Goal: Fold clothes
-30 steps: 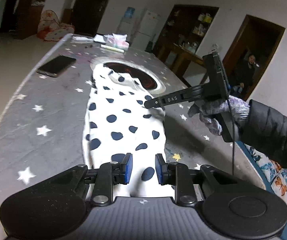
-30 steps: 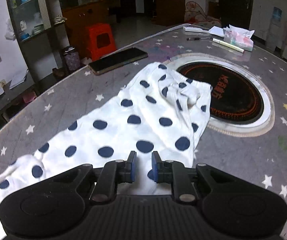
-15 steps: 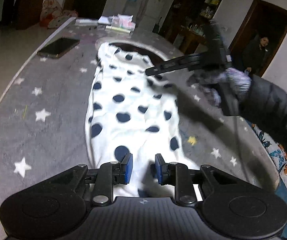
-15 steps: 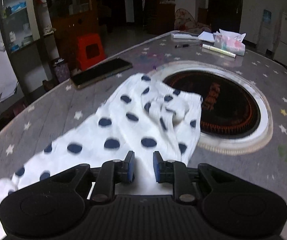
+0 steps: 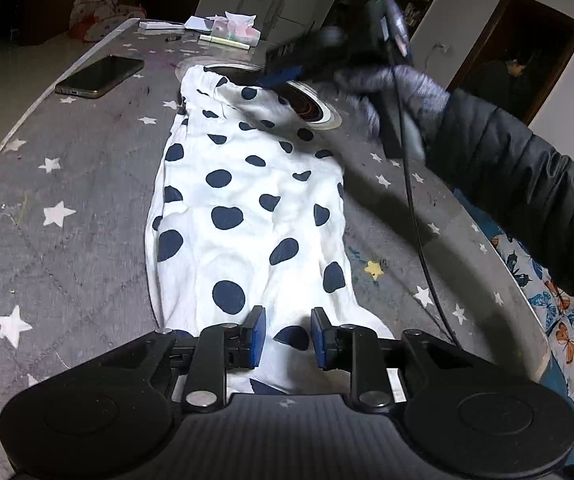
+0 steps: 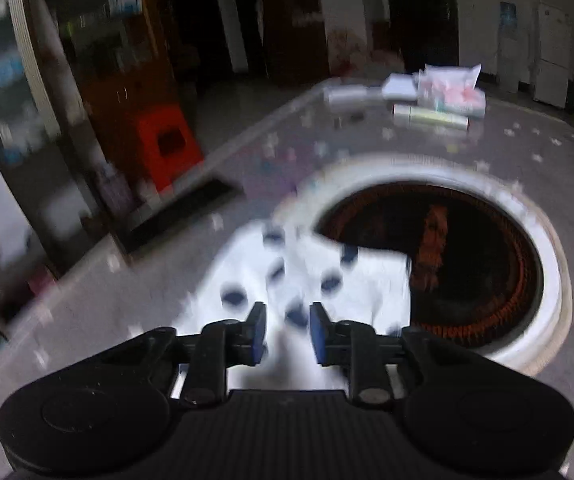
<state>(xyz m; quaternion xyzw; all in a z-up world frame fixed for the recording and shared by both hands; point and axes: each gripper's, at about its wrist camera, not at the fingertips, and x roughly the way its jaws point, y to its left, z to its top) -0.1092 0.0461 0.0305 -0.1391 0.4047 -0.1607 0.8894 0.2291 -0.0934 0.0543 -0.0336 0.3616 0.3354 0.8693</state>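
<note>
White trousers with navy dots (image 5: 247,200) lie stretched lengthwise on the grey star-print table (image 5: 67,208). Their waistband end reaches the round hob (image 5: 319,112). My left gripper (image 5: 288,336) hovers low over the near end of the cloth. Its blue pads stand a little apart and flat fabric shows in the gap. A gloved hand holds my right gripper (image 5: 279,76), blurred, over the waistband end. In the right wrist view this gripper (image 6: 287,334) has its jaws opening above the blurred dotted cloth (image 6: 311,280), and no pad presses on it.
A dark phone (image 5: 101,76) lies left of the cloth. A tissue pack (image 5: 239,28), a marker (image 5: 227,41) and papers sit at the table's far end. The hob (image 6: 467,264) is set into the tabletop. A person (image 5: 507,76) stands in a far doorway. Butterfly-print fabric (image 5: 567,320) borders the table's right edge.
My right gripper has swept from the cloth's middle to the waistband end by the hob, and its jaws have widened. The bunched waist part now lies flatter. My left gripper has stayed put.
</note>
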